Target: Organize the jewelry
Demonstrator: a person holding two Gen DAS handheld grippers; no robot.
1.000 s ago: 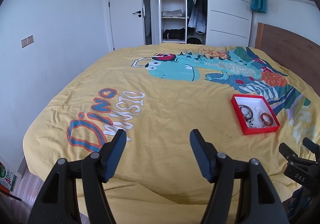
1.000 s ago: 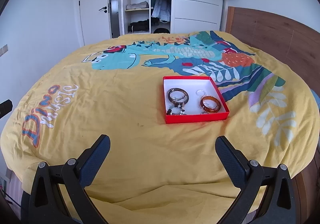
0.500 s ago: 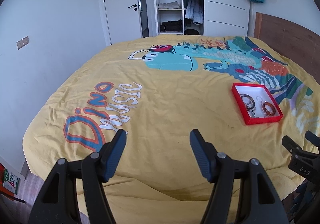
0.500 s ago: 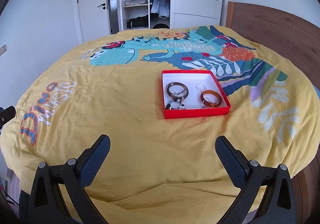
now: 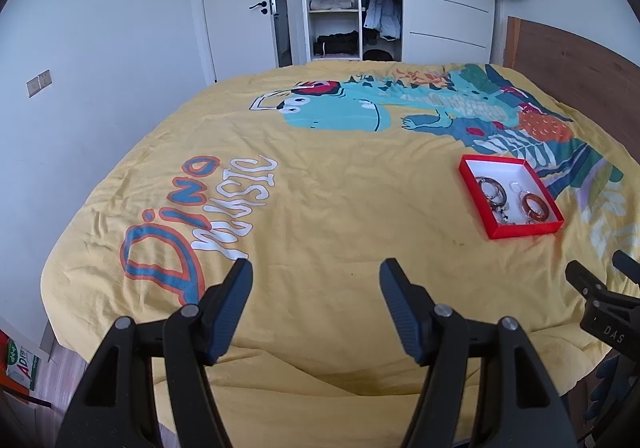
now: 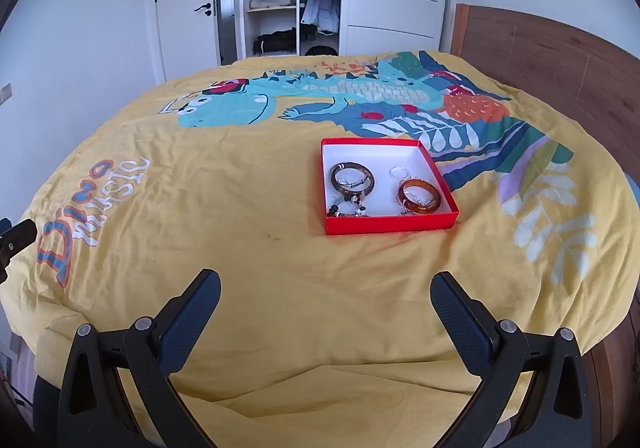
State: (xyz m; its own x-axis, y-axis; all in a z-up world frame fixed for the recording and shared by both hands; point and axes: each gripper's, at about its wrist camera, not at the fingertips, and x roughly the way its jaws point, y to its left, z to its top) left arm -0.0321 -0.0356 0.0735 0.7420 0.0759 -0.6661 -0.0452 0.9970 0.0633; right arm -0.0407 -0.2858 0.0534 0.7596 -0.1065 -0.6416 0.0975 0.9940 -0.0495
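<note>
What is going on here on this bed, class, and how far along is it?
A person holds a two-finger tool in each hand over a bed with a yellow dinosaur duvet. Both the left tool and the right tool are open and empty, short of a red box on the duvet. The box holds a dark bangle, an amber bangle, a small silver ring and some beads. Nothing is gripped yet.

Bedspread [image 6: 280,272]: soft yellow cloth, matt, lightly creased. Red box [image 6: 390,223]: matt card, white inside. Dark bangle [image 6: 352,177] and amber bangle [image 6: 419,195]: glossy, smooth, resin- or glass-like. Small ring [image 6: 398,172]: shiny metal. Headboard [image 6: 560,60]: brown wood grain, satin. Right gripper [image 6: 326,298] pads [image 6: 454,302]: textured dark rubber on matt black plastic.
</note>
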